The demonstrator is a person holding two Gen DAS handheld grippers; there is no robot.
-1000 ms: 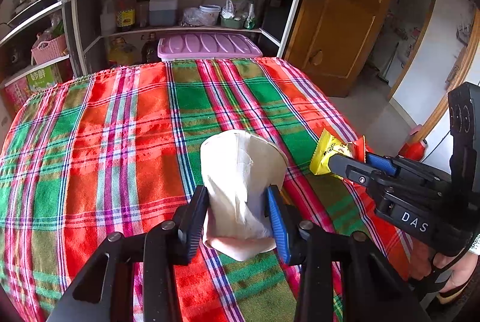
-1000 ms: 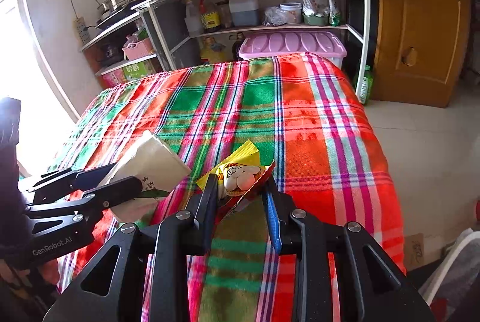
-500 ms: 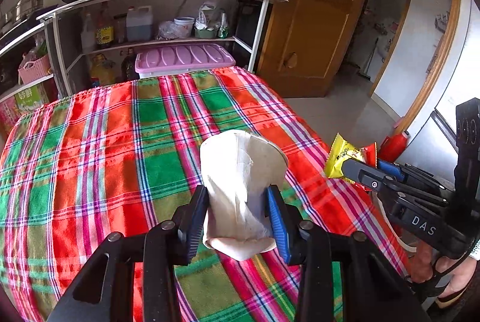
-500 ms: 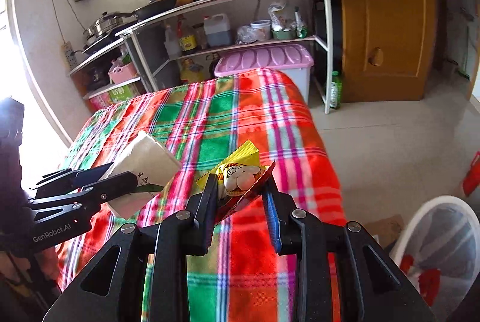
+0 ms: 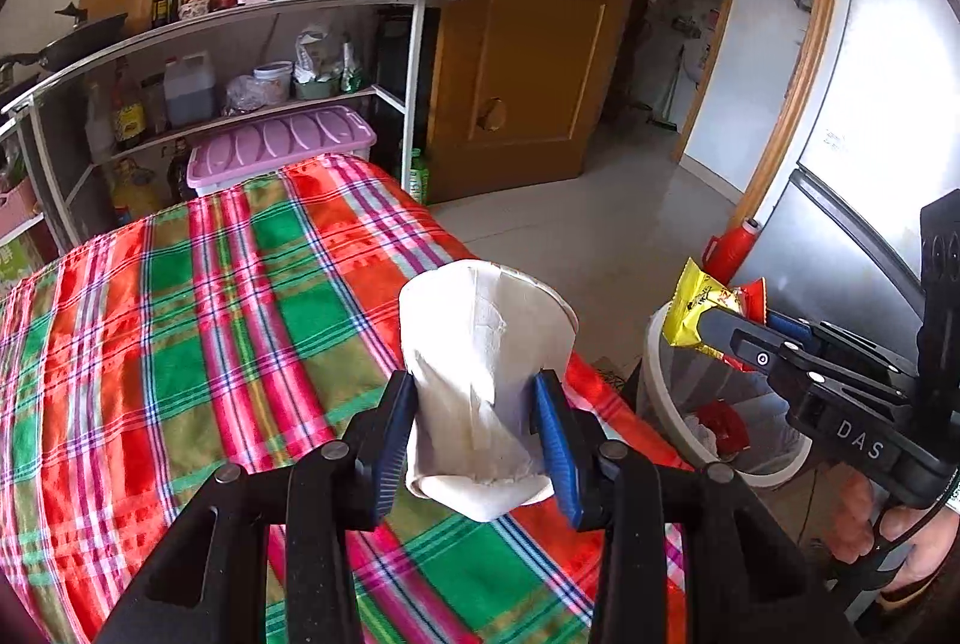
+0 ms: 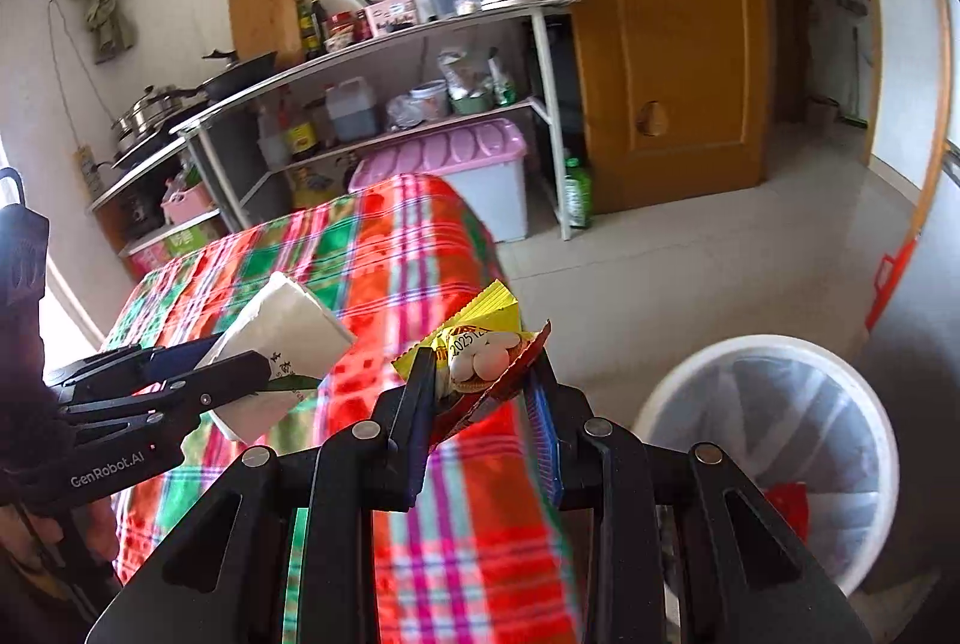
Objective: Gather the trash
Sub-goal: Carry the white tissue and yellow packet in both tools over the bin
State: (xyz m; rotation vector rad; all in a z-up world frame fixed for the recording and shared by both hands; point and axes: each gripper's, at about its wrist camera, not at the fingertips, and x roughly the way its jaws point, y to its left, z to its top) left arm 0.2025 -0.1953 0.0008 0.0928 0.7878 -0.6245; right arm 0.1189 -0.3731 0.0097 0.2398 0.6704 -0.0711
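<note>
My left gripper (image 5: 474, 434) is shut on a crumpled white paper cup (image 5: 480, 362), held above the right edge of the plaid-covered table (image 5: 180, 344). The cup also shows in the right wrist view (image 6: 282, 344). My right gripper (image 6: 480, 392) is shut on a yellow and red snack wrapper (image 6: 480, 350), held in the air beside the table's edge. In the left wrist view the wrapper (image 5: 702, 308) hangs over the rim of a white trash bin (image 5: 720, 416). The bin (image 6: 774, 452) sits on the floor to the lower right and holds some red and white trash.
A metal shelf rack (image 5: 240, 62) with bottles, pans and a kettle stands behind the table. A lilac-lidded storage box (image 5: 282, 146) sits under it. A wooden door (image 5: 528, 44) is to the right, and a grey fridge (image 5: 870, 164) stands beside the bin.
Both grippers have swung right, away from the table's middle toward the floor. The trash bin has come into view. Both keep their hold on the cup and the wrapper.
</note>
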